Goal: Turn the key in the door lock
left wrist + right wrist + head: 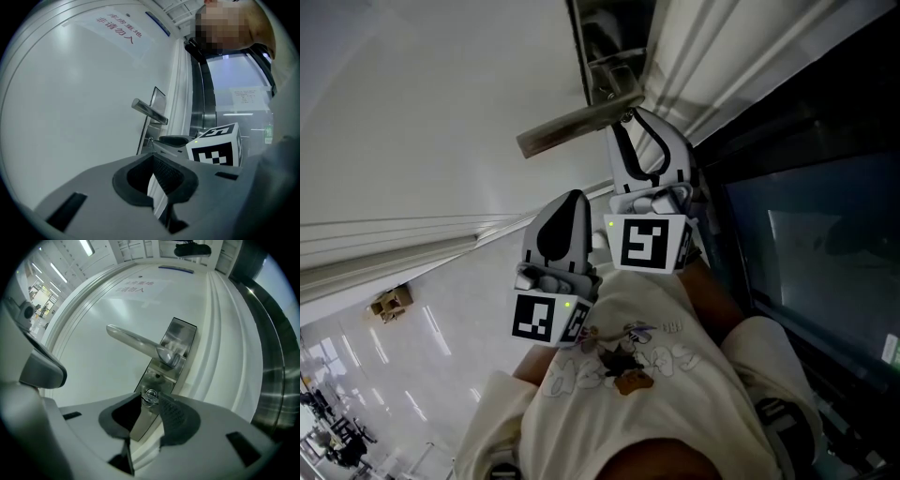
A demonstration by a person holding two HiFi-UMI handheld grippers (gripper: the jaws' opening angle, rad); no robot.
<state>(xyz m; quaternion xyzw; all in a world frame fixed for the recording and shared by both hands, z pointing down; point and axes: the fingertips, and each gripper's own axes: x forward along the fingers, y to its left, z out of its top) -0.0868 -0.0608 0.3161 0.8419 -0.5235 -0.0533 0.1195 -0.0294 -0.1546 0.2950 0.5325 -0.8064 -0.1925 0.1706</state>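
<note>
Setting: a white door [108, 371] is seen beside a dark glazed panel [806, 244], with a glossy floor [412, 366] below.
Key: the key [150, 396] is seated in the cylinder of the metal lock plate [153, 374], just under the lever handle [133, 341], near the door's edge.
Right gripper: the right gripper [150, 401] is held level at the lock, its jaws apart and the key's head between their tips. The pads do not appear to be pressed on it, though the tips crowd the view there.
Left gripper: the left gripper [153, 161] is held back from the door, beside the right one, its jaws slightly apart and nothing between them.
Done: the key is in the lock and is flanked by the right jaws.
Left to do: the key's head has to be clamped and turned. Whether any turn has been made cannot be judged from these views.
</note>
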